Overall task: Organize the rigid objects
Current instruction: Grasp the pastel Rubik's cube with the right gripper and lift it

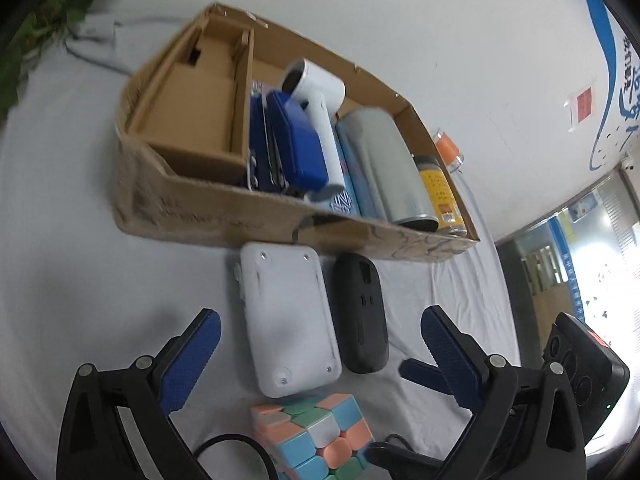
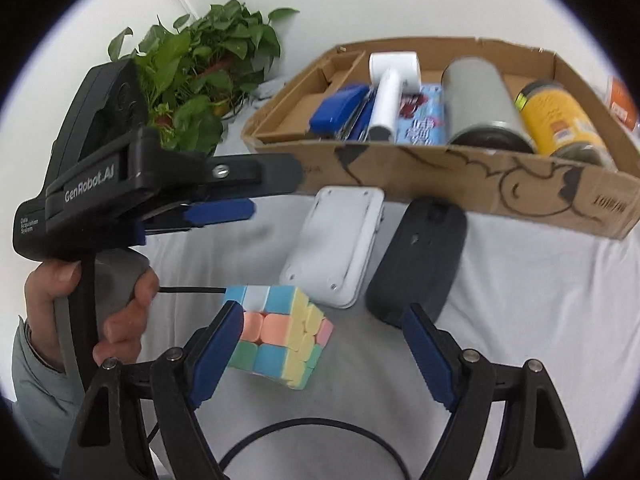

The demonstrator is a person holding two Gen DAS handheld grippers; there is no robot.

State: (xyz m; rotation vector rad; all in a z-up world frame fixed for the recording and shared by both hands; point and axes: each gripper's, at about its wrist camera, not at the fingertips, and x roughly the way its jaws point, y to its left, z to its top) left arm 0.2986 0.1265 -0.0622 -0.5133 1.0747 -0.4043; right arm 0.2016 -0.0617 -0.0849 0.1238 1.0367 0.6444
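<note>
Both claws stand wide and hold nothing. Seen from the right wrist, the right claw [image 2: 320,348] has the pastel puzzle cube [image 2: 280,336] at about its 11 o'clock, loose on the cloth-covered counter [image 2: 520,300] beside the left-side pad, so it looks the nearer. Seen from the left wrist, the left claw [image 1: 316,364] frames the white flat device [image 1: 288,320] and black mouse [image 1: 360,312], their long axes running toward 12 o'clock, at the cardboard box [image 1: 240,216].
</note>
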